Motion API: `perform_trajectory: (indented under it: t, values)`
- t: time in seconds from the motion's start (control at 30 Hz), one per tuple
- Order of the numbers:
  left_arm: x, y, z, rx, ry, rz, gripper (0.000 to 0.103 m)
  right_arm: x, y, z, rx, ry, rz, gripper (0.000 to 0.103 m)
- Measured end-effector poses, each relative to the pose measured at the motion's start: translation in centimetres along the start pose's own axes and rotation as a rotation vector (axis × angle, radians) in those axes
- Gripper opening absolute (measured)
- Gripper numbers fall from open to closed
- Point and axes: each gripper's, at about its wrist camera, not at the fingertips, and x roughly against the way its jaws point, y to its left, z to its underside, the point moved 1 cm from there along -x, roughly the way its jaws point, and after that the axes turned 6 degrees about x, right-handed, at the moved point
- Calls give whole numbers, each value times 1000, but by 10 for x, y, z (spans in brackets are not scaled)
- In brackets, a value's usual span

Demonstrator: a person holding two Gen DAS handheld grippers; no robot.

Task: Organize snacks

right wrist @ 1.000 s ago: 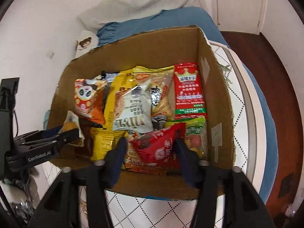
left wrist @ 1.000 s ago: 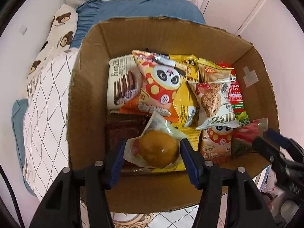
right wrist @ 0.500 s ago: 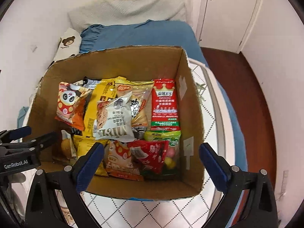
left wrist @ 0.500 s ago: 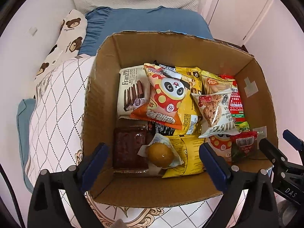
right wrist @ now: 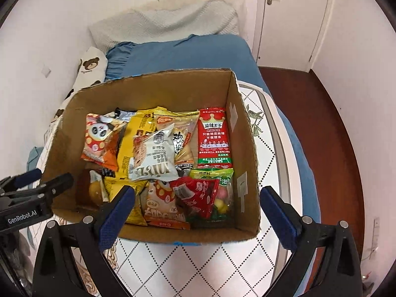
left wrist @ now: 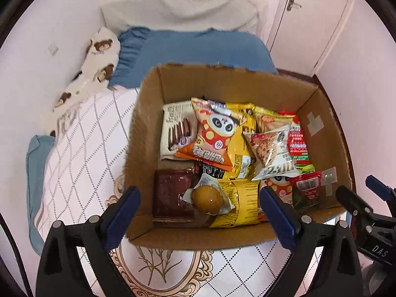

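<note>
Right view only — candy bag (right wrist: 222, 193)

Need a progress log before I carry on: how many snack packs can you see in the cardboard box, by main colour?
Yellow foil packs: 3
Orange panda bags: 2
White packs: 2
Bright red packs: 2
Dark maroon square pack: 1
Green candy bag: 1
Clear-wrapped golden round snack: 1
Black pack, mostly hidden: 1
Total: 13 visible
</note>
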Motion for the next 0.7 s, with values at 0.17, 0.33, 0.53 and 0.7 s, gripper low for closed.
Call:
perform_trajectory:
  t: [0.17,0.33,0.53,0.7]
  values:
    - [37,-1,17,-8,-89,6,98,32,5,13,24,-68,5,102]
    - [74,-1,40,7,-165,9,98,74,6,29,38,-148,1,102]
    - [118,1,67,5,-255,9,98,120,11,57,62,-217,-4,102]
    - [147,2,88,0,-294,22,98,153,13,76,64,-262,-14,102]
